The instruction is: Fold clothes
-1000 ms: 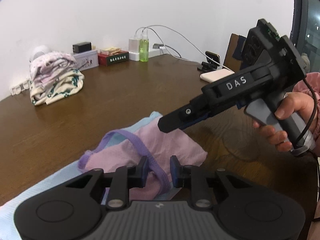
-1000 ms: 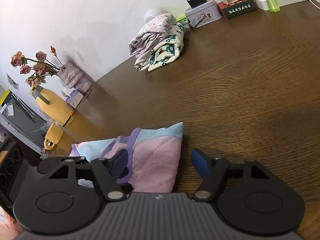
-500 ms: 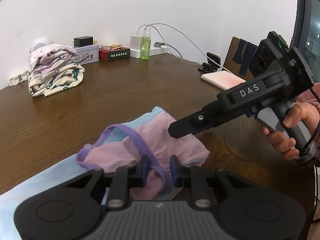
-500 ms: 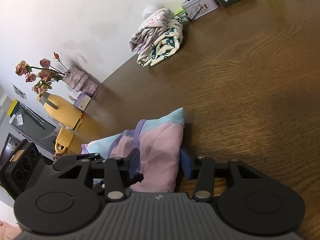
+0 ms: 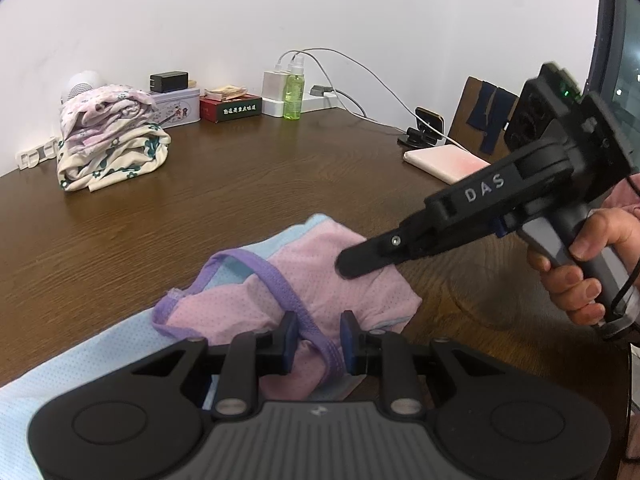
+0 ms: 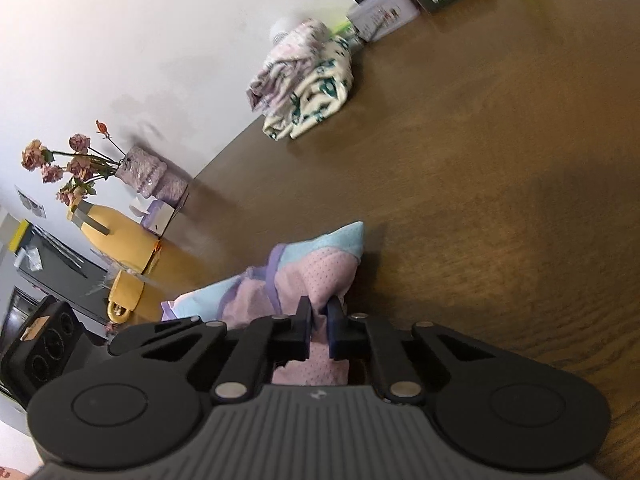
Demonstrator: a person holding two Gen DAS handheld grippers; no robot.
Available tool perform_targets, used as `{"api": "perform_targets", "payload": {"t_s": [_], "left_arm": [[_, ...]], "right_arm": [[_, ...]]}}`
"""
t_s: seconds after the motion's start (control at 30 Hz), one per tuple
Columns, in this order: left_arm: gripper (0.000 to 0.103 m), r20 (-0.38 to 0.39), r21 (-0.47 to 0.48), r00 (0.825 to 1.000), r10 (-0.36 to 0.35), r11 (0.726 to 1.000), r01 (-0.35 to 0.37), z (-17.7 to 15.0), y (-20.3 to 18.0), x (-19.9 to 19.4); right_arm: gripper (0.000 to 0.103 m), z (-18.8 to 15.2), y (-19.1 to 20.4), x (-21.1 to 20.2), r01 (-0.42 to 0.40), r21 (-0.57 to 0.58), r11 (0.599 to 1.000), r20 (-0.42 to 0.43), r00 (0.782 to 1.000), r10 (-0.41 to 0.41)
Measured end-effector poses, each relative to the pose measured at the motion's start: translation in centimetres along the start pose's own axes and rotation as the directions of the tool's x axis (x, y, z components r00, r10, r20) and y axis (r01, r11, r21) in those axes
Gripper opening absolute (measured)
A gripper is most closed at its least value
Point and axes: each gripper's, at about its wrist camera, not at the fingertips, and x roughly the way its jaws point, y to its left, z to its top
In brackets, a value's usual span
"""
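Note:
A pink and light-blue garment [image 5: 320, 272] with purple trim lies bunched on the brown table [image 5: 240, 192]. My left gripper [image 5: 318, 338] is shut on its purple-trimmed edge near me. In the left wrist view the right gripper [image 5: 352, 264], held by a hand [image 5: 580, 264], reaches in from the right and meets the pink cloth. In its own view the right gripper [image 6: 318, 324] is shut on the pink fabric of the garment [image 6: 320, 268], and the cloth bulges up between the pads.
A pile of folded floral clothes [image 5: 108, 136] sits at the back left. Along the wall stand a tin [image 5: 176, 106], a dark red box [image 5: 230, 106], a green bottle [image 5: 294, 92] and chargers. A pink notebook [image 5: 444, 162] lies right. A vase of dried roses [image 6: 116, 232] stands beyond the table's left edge.
The right gripper went from wide open to shut on the pink cloth and sank lower onto the garment. The left gripper kept its hold on the trim.

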Motion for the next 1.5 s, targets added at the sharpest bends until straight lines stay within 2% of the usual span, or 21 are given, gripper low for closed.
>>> {"api": "perform_targets", "payload": {"t_s": [0.13, 0.3, 0.37, 0.5, 0.57, 0.67, 0.77, 0.83, 0.93, 0.97, 1.1, 1.23, 1.3, 1.5], "left_arm": [[0.027, 0.057, 0.008, 0.998, 0.003, 1.000, -0.004, 0.6, -0.2, -2.3], [0.026, 0.077, 0.027, 0.993, 0.092, 0.995, -0.094, -0.3, 1.0, -4.7], [0.025, 0.064, 0.039, 0.995, 0.083, 0.996, -0.085, -0.1, 1.2, -3.9], [0.025, 0.037, 0.061, 0.997, 0.065, 0.996, -0.068, 0.3, 1.6, -2.2], [0.025, 0.024, 0.071, 0.998, 0.057, 0.996, -0.058, 0.5, 1.9, -1.4], [0.018, 0.006, 0.083, 0.999, 0.041, 0.996, -0.042, 0.7, 2.2, -0.1], [0.016, 0.015, 0.077, 1.000, 0.006, 0.997, -0.007, 0.4, 2.3, 0.8], [0.018, 0.029, 0.071, 1.000, -0.010, 0.997, 0.008, 0.0, 2.6, 0.5], [0.028, 0.043, 0.041, 0.999, -0.028, 0.999, 0.027, -0.5, 3.4, -1.5], [0.031, 0.042, 0.035, 0.999, -0.015, 0.999, 0.013, -0.6, 3.7, -2.3], [0.030, 0.034, 0.030, 0.997, 0.069, 0.997, -0.070, -1.6, 4.9, -4.9], [0.029, -0.002, 0.007, 0.993, 0.121, 0.993, -0.121, -2.6, 6.3, -5.5], [0.029, -0.027, -0.002, 0.992, 0.123, 0.992, -0.123, -3.0, 6.7, -5.0], [0.029, -0.020, 0.001, 0.993, 0.113, 0.994, -0.113, -3.1, 6.8, -4.8]], "right_arm": [[0.007, 1.3, 1.5, -1.0, 0.080, -0.063, 0.995, 0.010, 0.997, -0.079], [0.007, 4.1, 3.8, -3.0, 0.234, -0.174, 0.956, 0.024, 0.972, -0.234], [0.007, 4.9, 5.1, -3.1, 0.274, -0.216, 0.937, 0.012, 0.960, -0.278], [0.007, 5.3, 8.5, -1.7, 0.303, -0.320, 0.898, -0.023, 0.945, -0.327], [0.007, 5.2, 9.9, -0.7, 0.295, -0.354, 0.888, -0.038, 0.944, -0.329], [0.007, 4.8, 11.8, 0.5, 0.266, -0.376, 0.887, -0.060, 0.949, -0.310], [0.007, 4.1, 13.2, 1.9, 0.228, -0.388, 0.893, -0.092, 0.954, -0.284], [0.007, 3.7, 13.9, 2.9, 0.208, -0.392, 0.896, -0.115, 0.956, -0.271], [0.007, 3.1, 13.9, 4.2, 0.202, -0.379, 0.903, -0.136, 0.953, -0.270], [0.007, 3.0, 14.0, 4.5, 0.202, -0.377, 0.904, -0.139, 0.953, -0.271], [0.007, 2.6, 13.9, 5.5, 0.183, -0.362, 0.914, -0.159, 0.954, -0.254], [0.007, 2.2, 14.3, 6.4, 0.156, -0.357, 0.921, -0.171, 0.958, -0.228], [0.007, 2.0, 14.5, 6.8, 0.145, -0.355, 0.923, -0.177, 0.960, -0.219], [0.007, 1.4, 14.4, 8.4, 0.133, -0.343, 0.930, -0.200, 0.957, -0.211]]}}
